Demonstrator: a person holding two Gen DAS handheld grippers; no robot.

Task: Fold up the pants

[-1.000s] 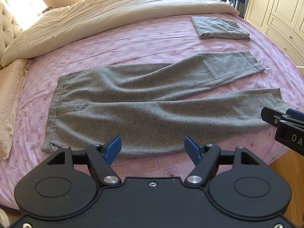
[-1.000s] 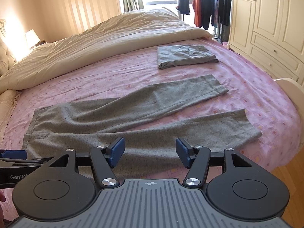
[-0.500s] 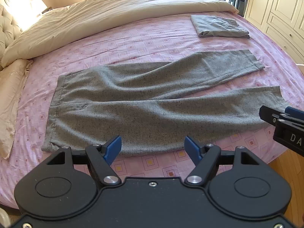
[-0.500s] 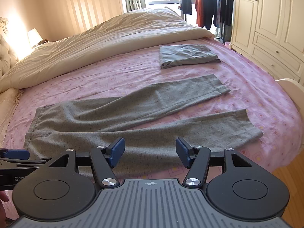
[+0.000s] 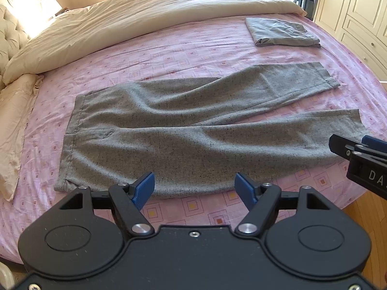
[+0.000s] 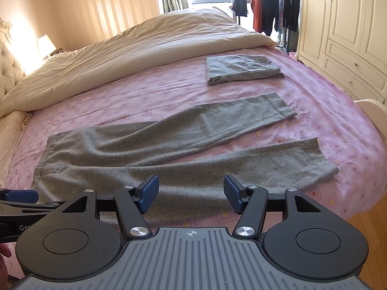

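Grey speckled pants (image 5: 193, 133) lie flat on the pink patterned bed sheet (image 5: 193, 48), waistband to the left, both legs spread apart toward the right; they also show in the right wrist view (image 6: 169, 159). My left gripper (image 5: 194, 188) is open and empty, held above the near edge of the pants near the seat. My right gripper (image 6: 191, 193) is open and empty, above the near leg's front edge. The right gripper shows at the right edge of the left wrist view (image 5: 362, 154); the left gripper shows at the left of the right wrist view (image 6: 21, 200).
A folded grey garment (image 6: 241, 68) lies on the sheet beyond the pants. A cream duvet (image 6: 133, 48) covers the far half of the bed. A pillow (image 5: 14, 120) lies left. White wardrobes (image 6: 350, 24) and a clothes rack (image 6: 266, 7) stand right. Wooden floor (image 5: 367, 207) shows below the bed edge.
Both grippers have drawn back and lifted slightly from the bed; the pants appear a little further away in both views. The pants have not moved. Both grippers stay open.
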